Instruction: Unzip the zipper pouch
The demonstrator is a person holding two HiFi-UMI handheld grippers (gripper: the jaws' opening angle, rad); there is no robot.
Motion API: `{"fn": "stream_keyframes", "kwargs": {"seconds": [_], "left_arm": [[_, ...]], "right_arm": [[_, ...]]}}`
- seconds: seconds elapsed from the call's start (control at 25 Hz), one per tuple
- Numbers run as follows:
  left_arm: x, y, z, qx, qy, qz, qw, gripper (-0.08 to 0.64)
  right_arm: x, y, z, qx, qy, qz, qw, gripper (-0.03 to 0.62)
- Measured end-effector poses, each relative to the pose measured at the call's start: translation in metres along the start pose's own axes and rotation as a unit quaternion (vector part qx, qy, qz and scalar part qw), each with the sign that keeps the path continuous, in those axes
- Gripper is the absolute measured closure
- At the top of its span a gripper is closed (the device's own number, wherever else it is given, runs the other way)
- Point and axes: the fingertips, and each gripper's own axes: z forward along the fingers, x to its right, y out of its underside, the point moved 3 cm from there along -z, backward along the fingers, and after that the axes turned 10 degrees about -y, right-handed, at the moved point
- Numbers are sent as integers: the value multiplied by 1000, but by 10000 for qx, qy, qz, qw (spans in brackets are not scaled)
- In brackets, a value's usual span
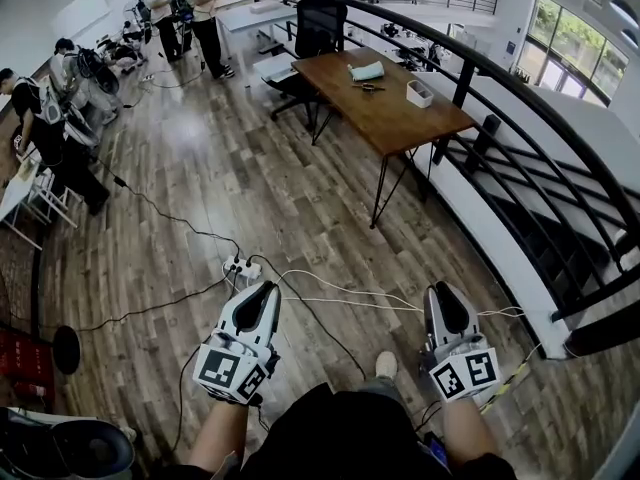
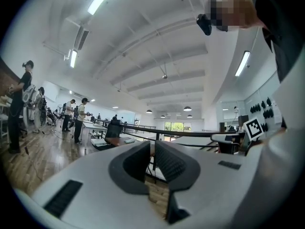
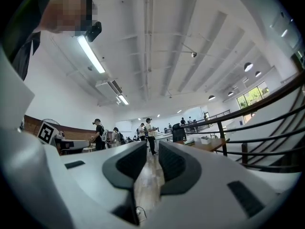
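Note:
A pale blue-green pouch-like thing [image 1: 366, 71] lies on the far end of a brown wooden table [image 1: 385, 113], several steps ahead of me. Both grippers hang low over the wooden floor, far from the table and holding nothing. My left gripper [image 1: 262, 294] has its jaws nearly together, with only a sliver of floor showing between them [image 2: 152, 149]. On the right gripper [image 1: 446, 298] the jaws stand slightly apart, and a strip of floor shows in the gap [image 3: 152, 152].
A white box [image 1: 419, 93] and a small dark item [image 1: 368, 87] share the table. A black office chair [image 1: 318, 23] stands behind it. A black railing [image 1: 540, 118] runs along the right. A power strip [image 1: 241, 267] and cables cross the floor. People stand at the left and back.

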Motion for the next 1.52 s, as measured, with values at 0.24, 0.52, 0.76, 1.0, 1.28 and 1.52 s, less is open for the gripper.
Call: {"fn": "stream_keyframes", "kwargs": {"seconds": [0.24, 0.52, 0.76, 1.0, 1.28, 1.52], "left_arm": [[8, 6, 34, -73, 30, -108, 9999, 379], [23, 4, 108, 15, -44, -79, 10000, 309], [39, -5, 169, 108, -184, -212, 9995, 263], [50, -1, 218, 80, -301, -202, 9993, 239], [66, 5, 265, 47, -354, -348, 9988, 239], [76, 11, 282, -7, -323, -281, 9991, 238]], "right_arm": [[25, 4, 26, -88, -256, -112, 9996, 419], [86, -10, 73, -41, -435, -267, 9987, 340], [147, -22, 98, 33, -409, -174, 9990, 285], [196, -23, 115, -34, -483, -56, 9988, 275], [243, -23, 116, -262, -518, -142, 9982, 278], [264, -17, 116, -356, -400, -68, 9985, 279]]}}
